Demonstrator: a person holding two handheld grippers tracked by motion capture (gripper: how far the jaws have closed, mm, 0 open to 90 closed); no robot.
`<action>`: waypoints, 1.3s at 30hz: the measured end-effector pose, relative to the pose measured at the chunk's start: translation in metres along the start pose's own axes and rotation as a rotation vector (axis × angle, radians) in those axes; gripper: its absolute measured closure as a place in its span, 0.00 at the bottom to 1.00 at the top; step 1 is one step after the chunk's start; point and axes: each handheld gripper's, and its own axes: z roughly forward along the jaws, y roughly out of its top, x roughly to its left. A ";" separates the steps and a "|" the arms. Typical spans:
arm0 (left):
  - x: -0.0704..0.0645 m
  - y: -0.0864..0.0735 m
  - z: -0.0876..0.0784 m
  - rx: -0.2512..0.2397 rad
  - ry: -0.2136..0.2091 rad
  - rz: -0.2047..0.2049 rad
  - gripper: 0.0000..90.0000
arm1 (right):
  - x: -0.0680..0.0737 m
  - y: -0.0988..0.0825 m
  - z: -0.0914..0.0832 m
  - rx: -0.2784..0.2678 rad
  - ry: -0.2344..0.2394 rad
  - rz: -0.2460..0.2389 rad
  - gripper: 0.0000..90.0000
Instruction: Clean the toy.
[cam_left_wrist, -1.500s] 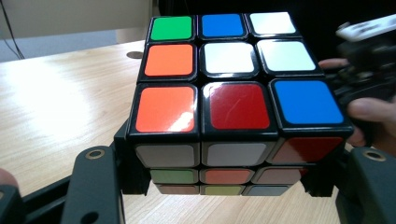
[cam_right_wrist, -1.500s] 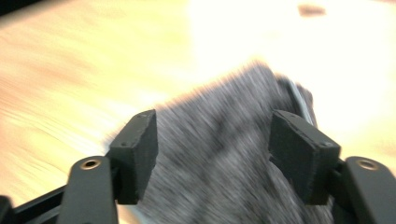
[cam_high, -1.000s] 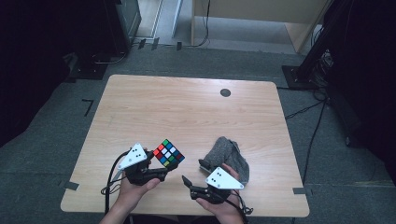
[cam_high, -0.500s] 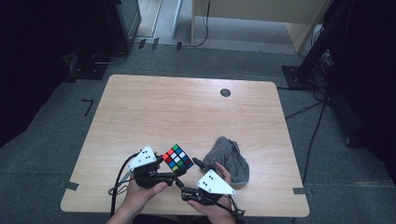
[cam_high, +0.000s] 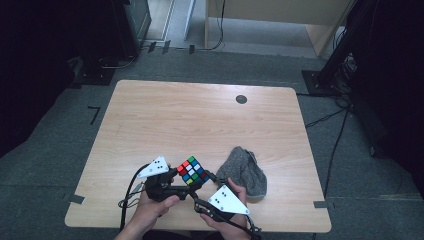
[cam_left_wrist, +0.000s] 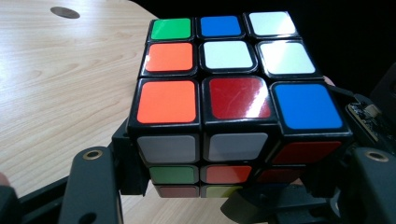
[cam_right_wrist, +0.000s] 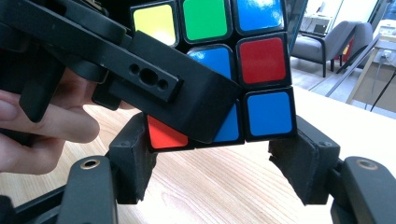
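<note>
The left gripper (cam_high: 182, 182) held the cube (cam_high: 192, 170) tight above the table's (cam_high: 200, 115) near edge, and its own view showed the cube's orange, red and blue squares close up. In the right gripper view, the right gripper (cam_right_wrist: 212, 158) had just been closing around the cube's bottom corners (one pad looked not quite touching). The cube had moved right since before, nearer the grey cloth (cam_high: 245, 170).

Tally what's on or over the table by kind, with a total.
Puzzle cube: 1
Grey cloth: 1
Hand-held grippers: 2, the left gripper and the right gripper
Total: 4
</note>
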 end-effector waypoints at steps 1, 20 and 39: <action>0.000 0.000 0.000 -0.004 -0.004 -0.005 0.35 | 0.000 0.000 0.000 0.001 0.000 -0.001 0.38; 0.016 0.011 -0.034 -0.105 0.018 0.110 0.30 | -0.025 -0.003 -0.008 0.115 -0.021 0.078 0.38; 0.011 -0.028 -0.005 0.030 0.179 0.518 0.24 | -0.042 0.023 -0.024 0.208 0.065 0.245 0.38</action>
